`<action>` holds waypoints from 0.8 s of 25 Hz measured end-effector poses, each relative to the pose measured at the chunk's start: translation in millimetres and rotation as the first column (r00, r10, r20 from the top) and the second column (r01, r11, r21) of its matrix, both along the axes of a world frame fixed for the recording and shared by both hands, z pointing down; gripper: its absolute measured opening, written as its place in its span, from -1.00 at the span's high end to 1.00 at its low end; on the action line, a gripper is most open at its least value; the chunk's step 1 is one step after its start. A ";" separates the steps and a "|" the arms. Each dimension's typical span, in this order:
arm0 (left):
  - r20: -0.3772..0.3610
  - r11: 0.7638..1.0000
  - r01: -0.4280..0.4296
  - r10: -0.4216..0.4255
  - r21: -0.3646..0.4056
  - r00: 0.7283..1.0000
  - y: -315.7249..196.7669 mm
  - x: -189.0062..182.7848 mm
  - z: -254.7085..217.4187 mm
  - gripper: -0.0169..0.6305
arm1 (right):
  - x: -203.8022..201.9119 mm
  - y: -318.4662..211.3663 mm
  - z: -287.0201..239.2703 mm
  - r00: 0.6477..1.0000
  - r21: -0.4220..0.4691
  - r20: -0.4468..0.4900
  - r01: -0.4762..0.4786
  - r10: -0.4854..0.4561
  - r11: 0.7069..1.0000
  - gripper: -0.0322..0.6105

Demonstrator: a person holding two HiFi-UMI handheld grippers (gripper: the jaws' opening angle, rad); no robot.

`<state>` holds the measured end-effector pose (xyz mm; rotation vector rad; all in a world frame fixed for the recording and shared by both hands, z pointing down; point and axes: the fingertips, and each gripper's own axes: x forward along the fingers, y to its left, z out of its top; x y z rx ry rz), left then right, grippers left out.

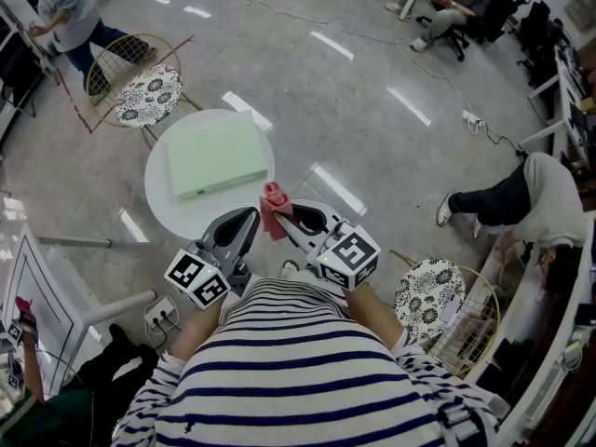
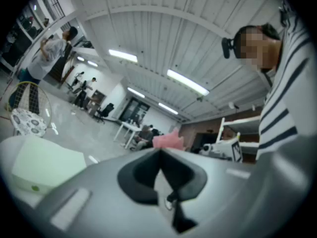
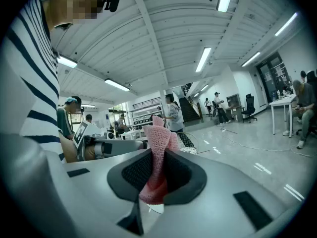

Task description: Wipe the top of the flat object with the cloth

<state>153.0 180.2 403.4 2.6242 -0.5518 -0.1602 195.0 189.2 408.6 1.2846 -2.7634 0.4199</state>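
A pale green flat block (image 1: 215, 154) lies on a small round white table (image 1: 177, 203); its near corner shows in the left gripper view (image 2: 42, 167). My right gripper (image 1: 284, 214) is shut on a pink knitted cloth (image 1: 274, 209), which sticks up between the jaws (image 3: 157, 157). It hovers at the table's near right edge, clear of the block. My left gripper (image 1: 244, 218) is shut with nothing in it and sits beside the right one, near the table's front edge. The cloth's tip (image 2: 168, 140) peeks over the left gripper's jaws.
A wire chair with a patterned cushion (image 1: 146, 95) stands behind the table, and another (image 1: 430, 296) is at my right. People sit or crouch around the room, one close at right (image 1: 521, 203). A power strip (image 1: 160, 316) lies on the floor at my left.
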 end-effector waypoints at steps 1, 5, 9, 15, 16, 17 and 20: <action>0.002 1.000 0.001 -0.001 -0.003 1.000 1.2 -0.6 0.6 0.92 | -0.4 1.0 0.0 1.000 -0.003 0.001 0.001 -0.001 1.000 0.73; 0.000 1.000 0.009 -0.009 -0.010 1.000 2.1 -2.2 0.0 0.92 | -0.8 2.6 -1.9 1.000 -0.003 0.003 0.005 -0.004 1.000 0.73; -0.004 1.000 0.013 -0.013 -0.009 1.000 -0.6 -2.4 -2.0 0.92 | -0.6 1.7 -2.3 1.000 -0.004 0.005 0.006 -0.006 1.000 0.72; -0.006 1.000 0.005 -0.005 -0.013 1.000 1.1 -1.9 1.8 0.92 | -0.9 0.4 -0.1 1.000 -0.009 0.011 0.006 -0.006 1.000 0.72; -0.007 1.000 0.006 -0.006 -0.012 1.000 1.0 -2.2 1.1 0.92 | -1.3 0.3 -1.5 1.000 -0.008 0.023 0.008 -0.008 1.000 0.72; -0.008 1.000 0.006 -0.006 -0.012 1.000 0.4 -2.6 0.1 0.92 | -1.5 -0.2 -3.5 0.999 -0.007 0.041 0.010 -0.009 1.000 0.72; -0.011 1.000 0.012 -0.012 -0.012 1.000 -4.5 -7.0 -0.2 0.92 | -3.4 -4.6 -7.7 0.996 -0.007 0.085 0.010 -0.010 1.000 0.72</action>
